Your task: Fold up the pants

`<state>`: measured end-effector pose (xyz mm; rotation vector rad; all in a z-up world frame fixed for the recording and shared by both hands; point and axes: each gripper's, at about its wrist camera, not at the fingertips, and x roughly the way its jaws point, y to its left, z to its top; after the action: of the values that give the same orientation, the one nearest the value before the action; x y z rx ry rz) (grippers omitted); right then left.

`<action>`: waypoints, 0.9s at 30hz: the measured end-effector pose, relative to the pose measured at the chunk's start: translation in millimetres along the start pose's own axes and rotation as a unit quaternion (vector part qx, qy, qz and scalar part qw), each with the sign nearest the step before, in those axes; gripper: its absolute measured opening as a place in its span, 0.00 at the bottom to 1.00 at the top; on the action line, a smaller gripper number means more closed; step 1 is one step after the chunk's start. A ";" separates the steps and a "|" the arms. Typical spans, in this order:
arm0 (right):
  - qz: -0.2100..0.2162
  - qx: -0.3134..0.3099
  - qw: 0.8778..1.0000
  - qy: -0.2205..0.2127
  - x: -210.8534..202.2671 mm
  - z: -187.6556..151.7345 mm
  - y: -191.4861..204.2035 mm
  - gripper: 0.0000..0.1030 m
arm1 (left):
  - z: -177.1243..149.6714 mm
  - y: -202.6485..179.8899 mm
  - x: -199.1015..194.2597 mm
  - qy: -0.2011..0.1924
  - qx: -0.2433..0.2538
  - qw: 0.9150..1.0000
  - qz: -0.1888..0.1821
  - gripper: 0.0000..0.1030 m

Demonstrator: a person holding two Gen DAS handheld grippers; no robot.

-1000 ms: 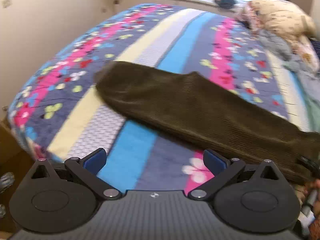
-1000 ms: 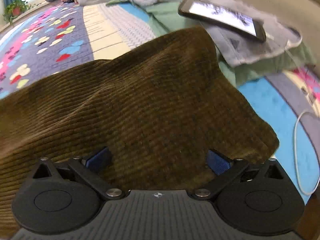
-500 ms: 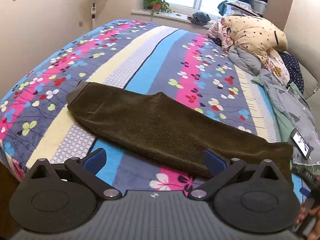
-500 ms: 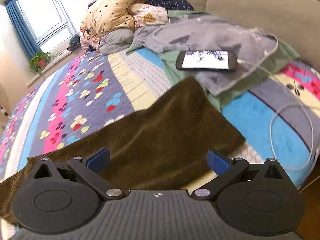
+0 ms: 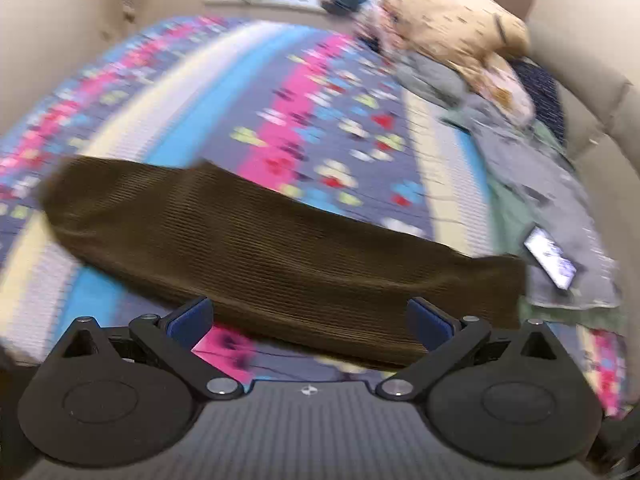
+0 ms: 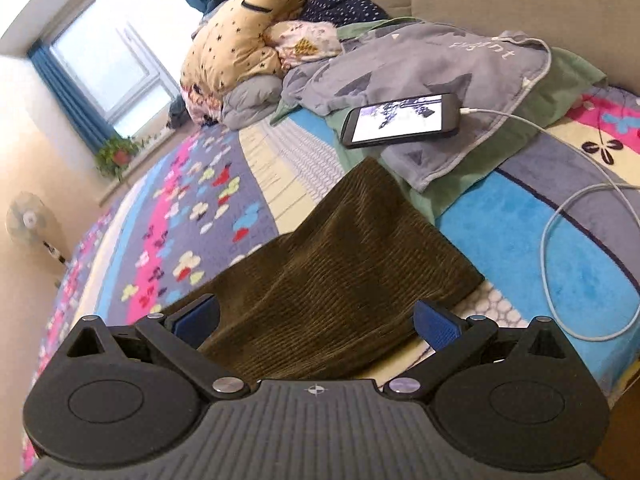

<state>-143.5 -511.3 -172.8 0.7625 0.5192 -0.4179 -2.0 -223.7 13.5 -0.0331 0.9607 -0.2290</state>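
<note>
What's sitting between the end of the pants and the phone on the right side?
In the right wrist view, a grey cloth's corner over a green one lies between the pants and the phone; the phone rests on the grey cloth.

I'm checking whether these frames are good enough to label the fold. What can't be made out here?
- Left wrist view: motion blur smears the brown corduroy pants, so seams and layers are unreadable.
- Right wrist view: the right gripper body covers the pants' near edge; the leg end runs off the left side.
- Phone screen: lit, content too small.
- Left gripper: open, near hem hidden beneath it.
</note>
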 end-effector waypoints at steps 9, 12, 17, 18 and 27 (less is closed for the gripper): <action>-0.042 0.063 0.997 -0.020 6.4 9.1 -53.8 0.99 | -2.9 -74.3 41.3 0.014 0.098 0.994 -0.037 1.00; -0.037 0.069 0.997 -0.010 20.5 6.7 -61.5 0.99 | -13.2 -80.2 50.9 0.011 0.120 0.992 -0.032 1.00; -0.032 0.075 0.996 0.019 35.4 -5.0 -77.0 0.99 | -18.7 -90.1 89.5 0.060 0.095 0.992 -0.051 1.00; -0.035 0.082 0.996 0.021 39.2 -6.5 -82.7 0.99 | -22.4 -91.8 95.3 0.063 0.099 0.992 -0.051 1.00; -0.022 0.194 0.979 0.059 104.2 -14.5 -126.2 0.99 | -39.1 -80.6 113.6 0.099 0.108 0.988 -0.046 1.00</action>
<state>-131.8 -600.5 -310.2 1.1588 0.5748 -0.5257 14.3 -323.1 -90.4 0.1474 1.1289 -0.4269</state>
